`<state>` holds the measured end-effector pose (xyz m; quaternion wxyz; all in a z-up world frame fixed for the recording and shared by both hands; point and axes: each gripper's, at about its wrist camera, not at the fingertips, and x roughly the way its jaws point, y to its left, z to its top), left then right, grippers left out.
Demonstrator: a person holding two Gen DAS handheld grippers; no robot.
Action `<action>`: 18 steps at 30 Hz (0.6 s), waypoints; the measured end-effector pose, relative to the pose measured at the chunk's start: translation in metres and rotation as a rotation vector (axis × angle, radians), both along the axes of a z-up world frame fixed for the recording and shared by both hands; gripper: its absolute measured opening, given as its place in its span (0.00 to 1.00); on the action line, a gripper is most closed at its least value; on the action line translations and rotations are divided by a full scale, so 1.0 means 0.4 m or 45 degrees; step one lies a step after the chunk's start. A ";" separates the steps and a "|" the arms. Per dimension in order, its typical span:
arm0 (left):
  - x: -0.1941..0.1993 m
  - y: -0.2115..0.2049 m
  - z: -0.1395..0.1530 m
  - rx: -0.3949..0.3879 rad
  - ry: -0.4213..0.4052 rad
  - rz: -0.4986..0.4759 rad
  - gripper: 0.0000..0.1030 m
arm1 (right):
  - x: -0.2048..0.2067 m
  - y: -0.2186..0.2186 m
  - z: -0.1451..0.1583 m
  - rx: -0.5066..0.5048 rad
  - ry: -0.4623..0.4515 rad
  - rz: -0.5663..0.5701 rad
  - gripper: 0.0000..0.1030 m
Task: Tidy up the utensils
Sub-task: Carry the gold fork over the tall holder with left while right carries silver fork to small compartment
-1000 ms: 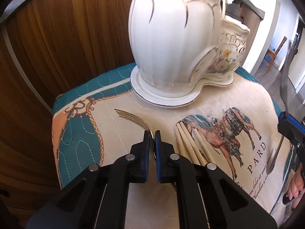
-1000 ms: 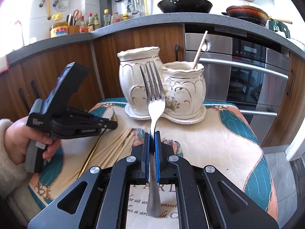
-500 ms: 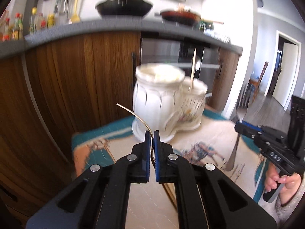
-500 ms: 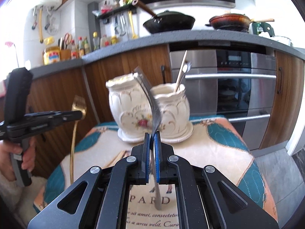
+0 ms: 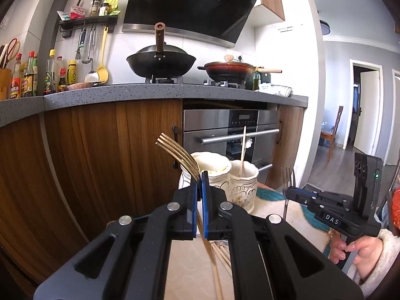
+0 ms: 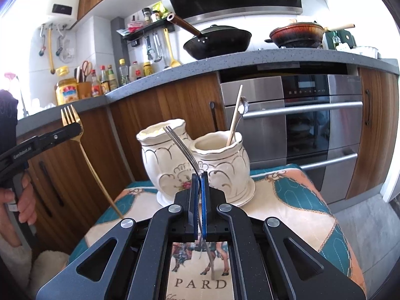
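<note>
My left gripper [image 5: 199,182] is shut on a gold fork [image 5: 178,153] and holds it upright in the air; it also shows in the right wrist view [image 6: 71,121]. My right gripper [image 6: 199,182] is shut on a silver fork [image 6: 181,148], tines up, in front of two white ceramic holders: the left holder [image 6: 162,165] and the right holder [image 6: 221,157]. The right holder has a chopstick [image 6: 235,116] and a spoon [image 6: 243,106] in it. Wooden chopsticks [image 5: 221,252] lie on the cloth below my left gripper.
The holders stand on a patterned cloth [image 6: 295,200] over a small table. Wooden cabinets [image 5: 100,162], an oven [image 6: 300,120] and a grey counter [image 6: 225,62] with pans stand behind. A doorway [image 5: 362,112] opens at the right.
My left gripper has lifted the gold fork off the cloth and raised it high. My right gripper has risen with the silver fork and turned it edge-on.
</note>
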<state>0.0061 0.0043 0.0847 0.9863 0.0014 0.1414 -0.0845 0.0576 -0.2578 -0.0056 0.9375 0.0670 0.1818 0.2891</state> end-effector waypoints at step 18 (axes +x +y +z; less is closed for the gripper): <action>0.084 -0.041 0.212 0.021 -0.233 -0.043 0.03 | 0.114 -0.017 0.240 0.332 -0.224 -0.066 0.03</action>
